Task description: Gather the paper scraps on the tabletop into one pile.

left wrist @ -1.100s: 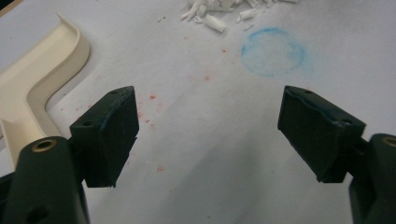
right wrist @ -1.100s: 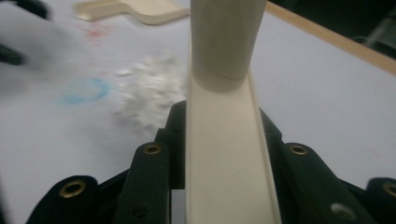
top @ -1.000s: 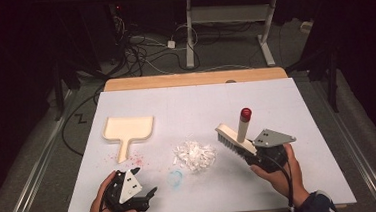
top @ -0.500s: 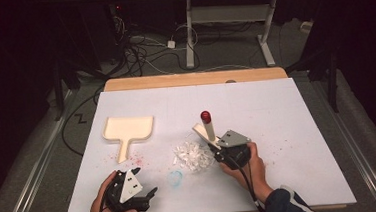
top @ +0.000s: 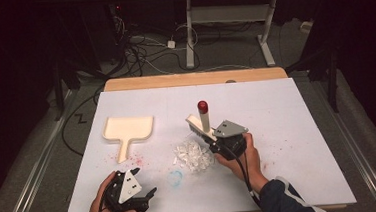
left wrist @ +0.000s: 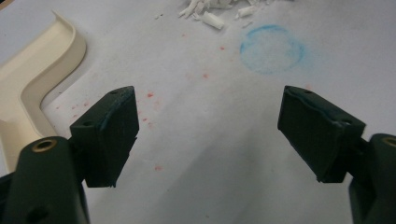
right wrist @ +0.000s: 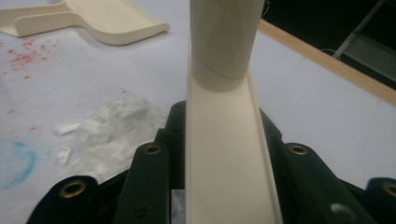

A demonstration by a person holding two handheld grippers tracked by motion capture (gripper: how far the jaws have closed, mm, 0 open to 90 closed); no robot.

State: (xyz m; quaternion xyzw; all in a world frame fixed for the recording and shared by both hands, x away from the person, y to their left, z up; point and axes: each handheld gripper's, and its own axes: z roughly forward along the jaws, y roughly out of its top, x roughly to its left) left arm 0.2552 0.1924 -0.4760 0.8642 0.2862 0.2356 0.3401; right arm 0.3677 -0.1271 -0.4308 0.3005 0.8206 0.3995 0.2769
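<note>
right gripper [top: 209, 137]: we are clamping its jaws on the cream brush [top: 201, 124], just right of the white scrap pile [top: 193, 155] | left gripper [top: 147, 196]: we are holding its jaws wide apart, gripping nothing, near-left of the pile | dustpan [top: 127, 129]: lying far-left of the pile

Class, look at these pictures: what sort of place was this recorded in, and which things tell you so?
Probably a lab or workshop set up for recording, not a home. A white-covered table stands in a dark room, loose cables lie across the floor behind it, and a bare metal desk frame stands beyond.
</note>
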